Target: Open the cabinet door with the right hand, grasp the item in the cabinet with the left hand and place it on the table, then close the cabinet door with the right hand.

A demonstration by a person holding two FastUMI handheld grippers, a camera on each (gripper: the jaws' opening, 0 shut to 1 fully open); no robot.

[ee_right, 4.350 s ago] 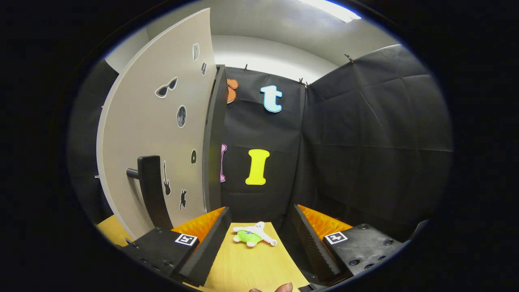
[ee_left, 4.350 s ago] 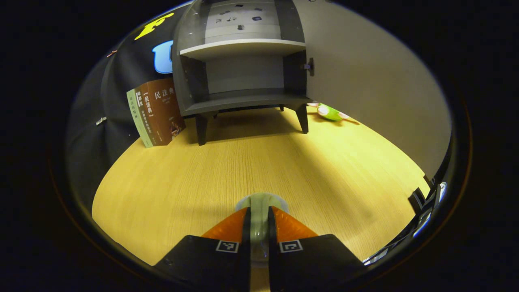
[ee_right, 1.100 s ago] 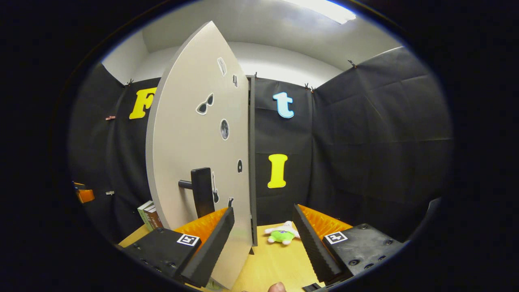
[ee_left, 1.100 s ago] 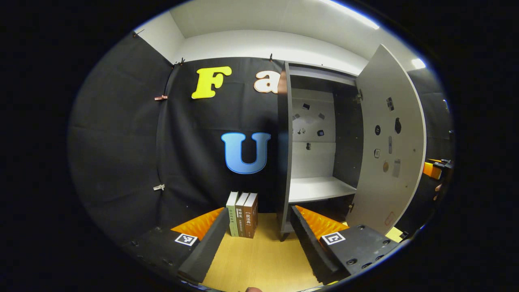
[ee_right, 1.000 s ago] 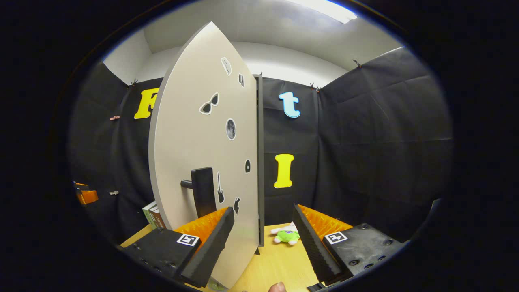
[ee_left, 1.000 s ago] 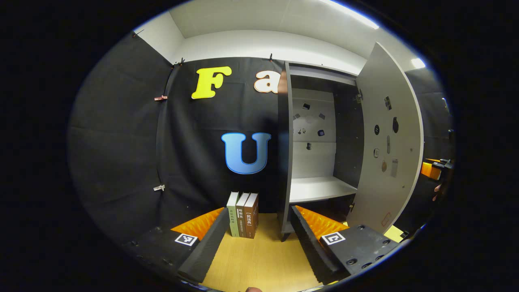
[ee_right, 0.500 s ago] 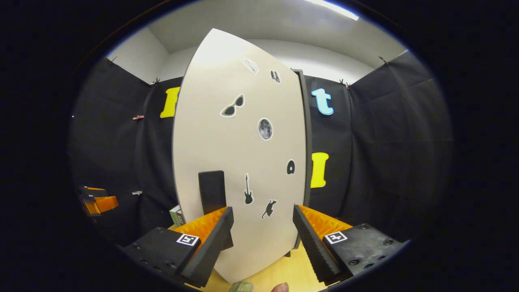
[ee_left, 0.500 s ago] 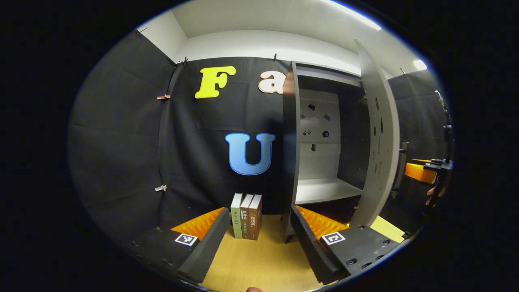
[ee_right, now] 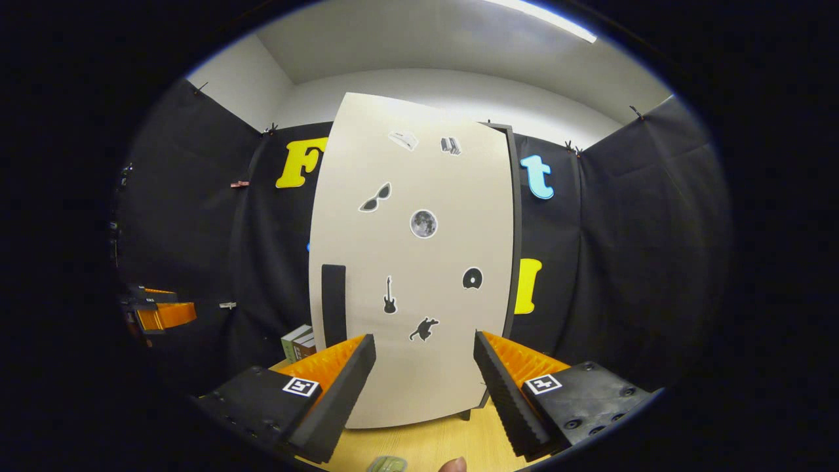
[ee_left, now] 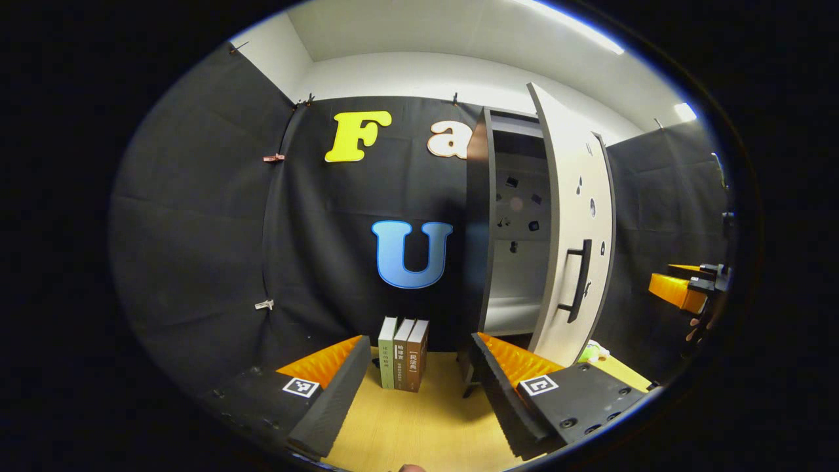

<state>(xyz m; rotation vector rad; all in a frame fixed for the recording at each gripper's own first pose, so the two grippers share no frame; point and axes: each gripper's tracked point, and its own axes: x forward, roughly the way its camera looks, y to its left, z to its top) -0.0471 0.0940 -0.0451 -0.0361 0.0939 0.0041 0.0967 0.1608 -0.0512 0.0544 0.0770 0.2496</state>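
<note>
Pale grey cabinet door with stickers (ee_right: 419, 262) nearly closed — a gap remains. Left gripper (ee_left: 419, 367) and right gripper (ee_right: 423, 367) — jaws apart, empty.

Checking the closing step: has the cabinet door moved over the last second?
Yes. In the left gripper view the cabinet door has swung toward the cabinet, narrowing the opening; a gap remains, so it is not yet shut.

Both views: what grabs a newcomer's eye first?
The pale cabinet door, dotted with small stickers, stands front and centre in the right gripper view, with the open right gripper just before it. In the left gripper view the door is ajar, a gap showing the cabinet inside. Three books stand upright left of the cabinet, beyond the open left gripper.
</note>
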